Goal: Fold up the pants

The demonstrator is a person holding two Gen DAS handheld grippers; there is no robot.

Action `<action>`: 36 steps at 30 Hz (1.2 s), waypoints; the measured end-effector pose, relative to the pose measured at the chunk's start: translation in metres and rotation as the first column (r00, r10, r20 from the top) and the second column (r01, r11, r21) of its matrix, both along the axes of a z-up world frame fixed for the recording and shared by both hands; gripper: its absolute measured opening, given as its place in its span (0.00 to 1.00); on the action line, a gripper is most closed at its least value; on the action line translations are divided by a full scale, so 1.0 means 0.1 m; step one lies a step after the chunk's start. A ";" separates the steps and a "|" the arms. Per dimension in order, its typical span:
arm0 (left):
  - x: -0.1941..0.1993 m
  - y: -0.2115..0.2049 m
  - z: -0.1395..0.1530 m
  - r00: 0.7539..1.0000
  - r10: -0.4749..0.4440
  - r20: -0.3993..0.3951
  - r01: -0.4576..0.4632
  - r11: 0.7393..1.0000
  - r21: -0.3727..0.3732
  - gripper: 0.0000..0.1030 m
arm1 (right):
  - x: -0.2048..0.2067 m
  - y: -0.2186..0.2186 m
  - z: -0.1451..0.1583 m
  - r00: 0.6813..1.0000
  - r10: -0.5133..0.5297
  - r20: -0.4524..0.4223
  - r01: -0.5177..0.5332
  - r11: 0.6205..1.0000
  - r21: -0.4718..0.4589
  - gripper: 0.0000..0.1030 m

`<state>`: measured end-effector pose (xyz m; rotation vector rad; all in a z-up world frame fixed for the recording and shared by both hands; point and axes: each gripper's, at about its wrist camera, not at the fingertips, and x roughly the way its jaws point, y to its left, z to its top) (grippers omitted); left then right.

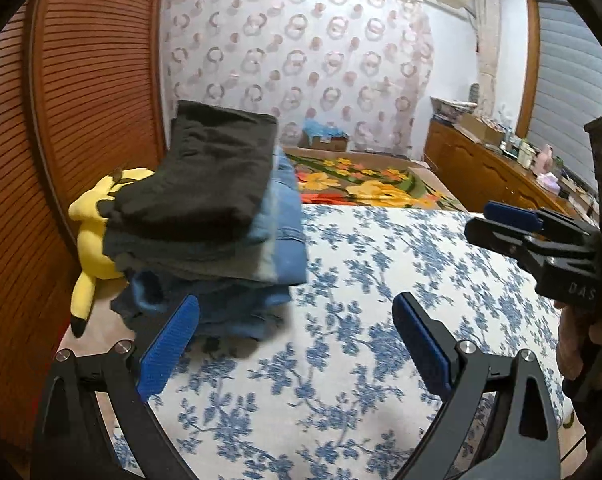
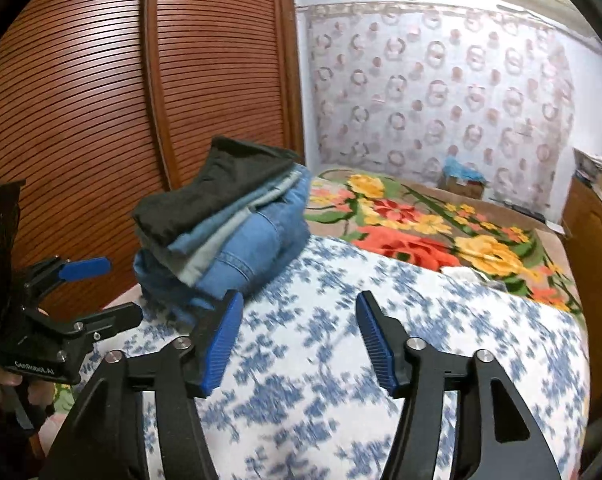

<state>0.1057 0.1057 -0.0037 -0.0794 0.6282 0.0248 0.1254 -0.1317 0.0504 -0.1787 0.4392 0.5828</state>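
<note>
A stack of folded pants [image 1: 209, 220] sits at the left of the bed, dark pants on top, grey and blue jeans below; it also shows in the right wrist view [image 2: 225, 232]. My left gripper [image 1: 295, 316] is open and empty, just in front and right of the stack. My right gripper [image 2: 299, 312] is open and empty over the blue-flowered cover, right of the stack. The right gripper shows from the side in the left wrist view [image 1: 505, 220], and the left gripper in the right wrist view [image 2: 101, 284].
A white cover with blue flowers [image 1: 381, 280] lies on the bed, a bright floral blanket [image 2: 441, 232] beyond it. A yellow plush toy [image 1: 93, 240] lies left of the stack. A slatted wooden wardrobe [image 2: 101, 100] stands at the left, a wooden dresser [image 1: 493, 168] at the right.
</note>
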 end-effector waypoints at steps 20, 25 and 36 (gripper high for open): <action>-0.49 -0.62 0.04 0.994 -0.099 0.036 0.099 0.995 0.005 0.95 | -1.09 -0.52 -0.06 0.971 -0.239 -0.006 0.239 0.969 0.065 0.86; -0.53 -0.76 0.09 0.992 -0.118 0.044 0.118 0.993 0.013 0.95 | -1.38 -0.72 -0.02 0.947 -0.322 -0.007 0.322 0.944 0.071 0.86; -0.69 -1.01 0.36 0.984 -0.150 0.097 0.147 0.988 0.041 0.95 | -1.69 -0.89 0.06 0.917 -0.398 0.037 0.394 0.915 0.083 0.86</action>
